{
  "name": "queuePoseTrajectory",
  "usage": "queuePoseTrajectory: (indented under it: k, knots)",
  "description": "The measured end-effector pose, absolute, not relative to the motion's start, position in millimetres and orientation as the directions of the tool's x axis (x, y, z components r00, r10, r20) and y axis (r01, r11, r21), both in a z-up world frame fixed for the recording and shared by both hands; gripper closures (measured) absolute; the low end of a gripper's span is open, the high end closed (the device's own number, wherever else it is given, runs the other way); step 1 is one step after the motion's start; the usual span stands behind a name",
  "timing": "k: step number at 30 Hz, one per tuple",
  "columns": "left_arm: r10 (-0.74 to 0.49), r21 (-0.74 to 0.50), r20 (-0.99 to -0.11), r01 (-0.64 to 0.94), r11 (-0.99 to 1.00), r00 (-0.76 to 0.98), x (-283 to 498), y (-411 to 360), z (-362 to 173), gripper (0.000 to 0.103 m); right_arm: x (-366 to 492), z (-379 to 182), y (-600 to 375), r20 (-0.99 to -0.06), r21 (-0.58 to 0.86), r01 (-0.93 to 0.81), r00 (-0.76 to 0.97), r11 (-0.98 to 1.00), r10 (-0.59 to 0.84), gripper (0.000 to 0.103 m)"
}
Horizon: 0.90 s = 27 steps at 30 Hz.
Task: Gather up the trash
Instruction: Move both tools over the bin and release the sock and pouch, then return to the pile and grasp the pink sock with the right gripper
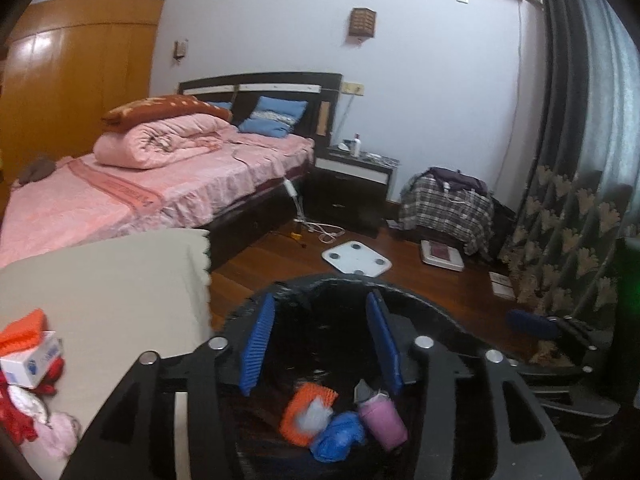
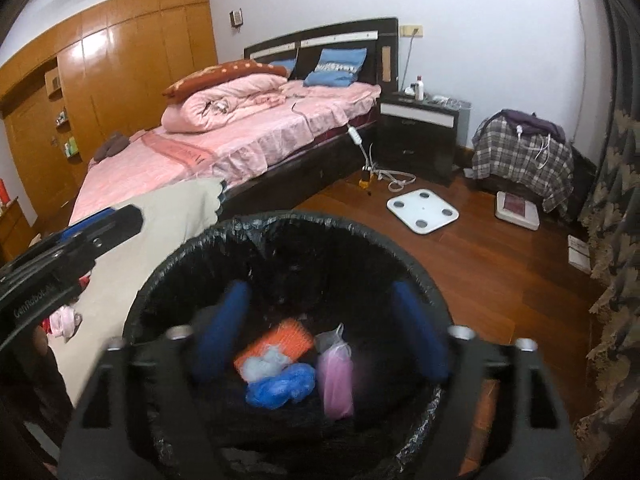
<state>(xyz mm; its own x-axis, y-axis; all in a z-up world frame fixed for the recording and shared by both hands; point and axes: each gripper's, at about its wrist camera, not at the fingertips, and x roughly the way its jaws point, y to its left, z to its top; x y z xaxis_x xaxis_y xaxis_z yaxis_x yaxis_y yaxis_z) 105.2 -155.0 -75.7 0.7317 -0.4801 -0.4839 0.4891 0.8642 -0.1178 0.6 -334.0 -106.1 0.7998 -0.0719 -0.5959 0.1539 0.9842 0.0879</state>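
You are holding both grippers over the black-lined trash bin (image 2: 280, 232). Your left gripper (image 1: 320, 344) is standing about half open with nothing between its blue pads (image 1: 258, 346). Your right gripper (image 2: 320, 336) is gaping wide — also empty. Down in the bin the trash is lying in a cluster: an orange mesh piece (image 2: 276, 344) at 12 o'clock, a blue crumpled bag (image 2: 280, 388) at 6, a pink packet (image 2: 338, 380) at 3. A white scale (image 2: 422, 210) is sitting on the floor beyond — well apart from the bin.
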Motion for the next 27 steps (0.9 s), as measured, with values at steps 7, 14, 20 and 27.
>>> queuePoseTrajectory:
  k: [7,14,20,27]
  knots:
    - [-0.370,-0.060,-0.472,0.390,0.919,0.800,102,-110,-74,0.036,6,-100,-306,-0.578,0.096,0.101,0.816,0.990,-0.027,0.007]
    - [-0.217,-0.003,-0.488,0.247,0.969,0.846,94,-45,-83,0.029,23,-99,-250,-0.581,0.117,-0.012,0.810,0.993,0.078,0.007]
    - [-0.096,0.018,-0.502,0.121,0.992,0.860,87,15,-94,0.029,41,-98,-196,-0.583,0.122,-0.111,0.796,0.986,0.161,0.007]
    - [0.028,0.041,-0.513,-0.008,0.999,0.858,74,80,-103,0.029,57,-104,-137,-0.589,0.108,-0.206,0.775,0.973,0.229,0.007]
